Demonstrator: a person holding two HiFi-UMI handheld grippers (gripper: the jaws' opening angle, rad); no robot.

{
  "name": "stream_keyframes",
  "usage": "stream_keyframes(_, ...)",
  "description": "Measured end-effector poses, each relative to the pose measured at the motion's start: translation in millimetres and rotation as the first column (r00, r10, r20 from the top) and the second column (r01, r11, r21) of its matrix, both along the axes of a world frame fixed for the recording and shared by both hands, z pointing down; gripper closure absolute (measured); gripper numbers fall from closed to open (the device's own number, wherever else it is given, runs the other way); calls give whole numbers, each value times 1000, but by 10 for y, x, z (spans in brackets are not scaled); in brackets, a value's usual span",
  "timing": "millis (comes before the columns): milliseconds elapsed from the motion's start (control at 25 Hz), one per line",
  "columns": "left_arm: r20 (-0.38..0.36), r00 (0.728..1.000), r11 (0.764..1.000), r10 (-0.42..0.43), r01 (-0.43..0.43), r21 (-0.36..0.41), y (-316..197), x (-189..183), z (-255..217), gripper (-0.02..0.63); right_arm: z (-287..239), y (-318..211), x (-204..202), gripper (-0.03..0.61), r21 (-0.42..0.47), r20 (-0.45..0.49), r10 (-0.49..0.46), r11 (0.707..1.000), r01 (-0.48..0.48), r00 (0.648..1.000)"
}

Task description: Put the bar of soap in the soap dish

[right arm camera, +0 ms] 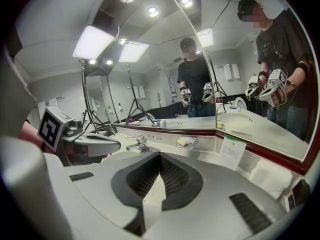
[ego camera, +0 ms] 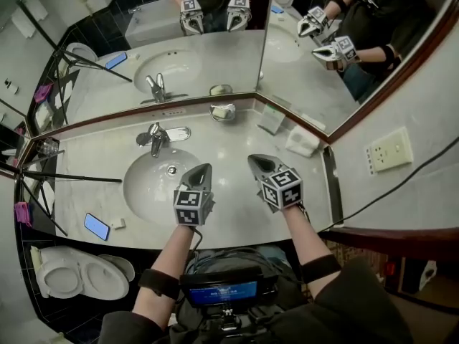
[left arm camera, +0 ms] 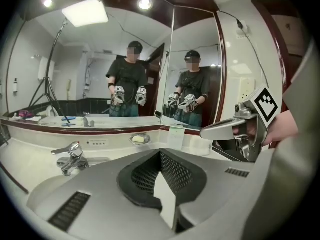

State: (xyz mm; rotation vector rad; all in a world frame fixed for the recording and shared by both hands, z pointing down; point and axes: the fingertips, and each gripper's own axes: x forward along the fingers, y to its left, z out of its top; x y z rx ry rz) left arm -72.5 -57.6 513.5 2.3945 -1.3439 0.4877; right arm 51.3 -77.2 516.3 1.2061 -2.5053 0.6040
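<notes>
A metal soap dish [ego camera: 223,111] sits at the back of the counter, against the mirror, right of the faucet. A pale bar of soap [left arm camera: 139,139] lies in it; the right gripper view shows the same soap dish [right arm camera: 185,142] with the bar inside. My left gripper [ego camera: 204,168] hovers over the basin's right edge, shut and empty. Beside it, my right gripper [ego camera: 253,159] is over the bare counter, also shut with nothing in it. Both point toward the mirror, well short of the dish. In each gripper view the jaws meet with no gap.
A chrome faucet [ego camera: 155,138] stands behind the round basin [ego camera: 143,185]. A blue phone [ego camera: 96,226] lies at the counter's front left. A folded white towel [ego camera: 302,142] and a small card [ego camera: 272,118] sit at the back right. Tripod legs [ego camera: 72,176] cross the left side.
</notes>
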Motion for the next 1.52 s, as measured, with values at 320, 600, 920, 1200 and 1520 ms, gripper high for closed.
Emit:
stream_keyframes(320,17,1000,1000,12,-12,11,54,14,-7,612,68,42,27,560,-9,-20,2,1000,-2,1000)
stream_keyframes(600,25,1000,1000,9,-9,-9,13,-13,80,612,154,-45,-10,558,-2,-73,-12,1000,11,997)
stream_keyframes(920,36,999,1000,-2,3,-23,-250,-1,214,612,368,-469,-79,555,5,-167,-49,999,51,985)
stream_keyframes(1200,53,998,999,-30,32,-36,-607,-12,376,612,628,-1086,-283,413,-17,-287,-168,985,170,943)
stream_keyframes(1520,87,996,999,-23,27,-47,-895,5,574,611,865,-1750,-618,347,-99,-487,-347,934,344,802)
